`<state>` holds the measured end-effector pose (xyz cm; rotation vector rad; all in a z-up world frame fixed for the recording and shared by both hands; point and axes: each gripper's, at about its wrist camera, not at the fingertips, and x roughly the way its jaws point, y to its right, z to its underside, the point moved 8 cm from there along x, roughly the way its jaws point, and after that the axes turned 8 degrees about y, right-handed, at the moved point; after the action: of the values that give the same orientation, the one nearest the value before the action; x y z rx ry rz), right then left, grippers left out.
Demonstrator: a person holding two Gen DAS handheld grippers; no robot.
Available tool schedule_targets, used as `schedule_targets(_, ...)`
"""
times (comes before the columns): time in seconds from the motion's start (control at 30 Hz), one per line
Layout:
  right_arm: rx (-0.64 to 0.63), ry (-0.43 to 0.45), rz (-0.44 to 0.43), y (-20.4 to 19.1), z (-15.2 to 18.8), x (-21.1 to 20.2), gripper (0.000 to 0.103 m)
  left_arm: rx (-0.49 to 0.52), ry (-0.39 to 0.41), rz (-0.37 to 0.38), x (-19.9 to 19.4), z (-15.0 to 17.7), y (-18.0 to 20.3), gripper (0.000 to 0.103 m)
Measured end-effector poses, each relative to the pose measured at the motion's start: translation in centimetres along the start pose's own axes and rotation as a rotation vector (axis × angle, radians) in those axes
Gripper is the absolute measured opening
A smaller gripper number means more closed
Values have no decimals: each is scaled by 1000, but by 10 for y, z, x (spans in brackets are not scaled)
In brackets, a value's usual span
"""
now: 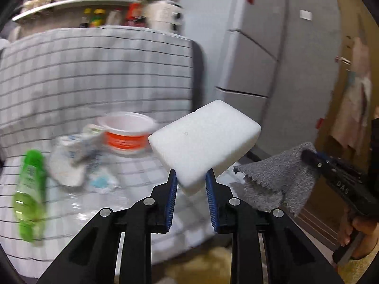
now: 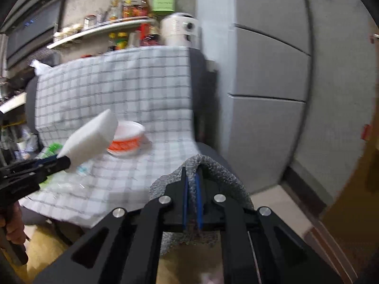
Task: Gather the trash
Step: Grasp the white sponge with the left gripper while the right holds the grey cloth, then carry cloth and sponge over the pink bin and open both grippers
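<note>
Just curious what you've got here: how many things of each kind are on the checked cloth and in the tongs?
White foam block, in the left tongs: 1
Grey cloth, in the right tongs: 1
Orange-and-white bowl: 1
Green bottle: 1
Crumpled wrappers: blurred, uncountable
Total: 4 plus wrappers

Checked cloth [image 2: 132, 90] draped over chair [image 2: 201, 75]. Shelf [image 1: 78, 2] at 11 o'clock, bottles [image 2: 132, 7] on it, green box [image 2: 163, 2] at its end. White appliance [image 2: 181, 32] behind chair. Grey fridge [image 2: 284, 71] at 2 o'clock. Brown door [image 1: 350, 75] at 3 o'clock.
</note>
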<state>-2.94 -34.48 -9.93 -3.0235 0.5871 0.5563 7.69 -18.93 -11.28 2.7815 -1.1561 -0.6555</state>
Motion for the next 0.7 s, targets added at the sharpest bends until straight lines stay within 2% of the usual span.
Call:
schedule_targets(0.23, 59, -87, 163, 71, 48, -28, 6, 52, -45, 131, 12, 19, 67, 26)
schedule_targets(0.53, 165, -228, 268, 121, 106, -21, 8, 79, -85, 147, 22, 31, 91, 26)
schedule_targets(0.67, 218, -254, 300, 134, 117, -18, 30, 85, -99, 140, 24, 33, 92, 26)
schedule_targets(0.7, 226, -257, 307, 136, 119, -19, 30, 86, -101, 139, 25, 34, 93, 26)
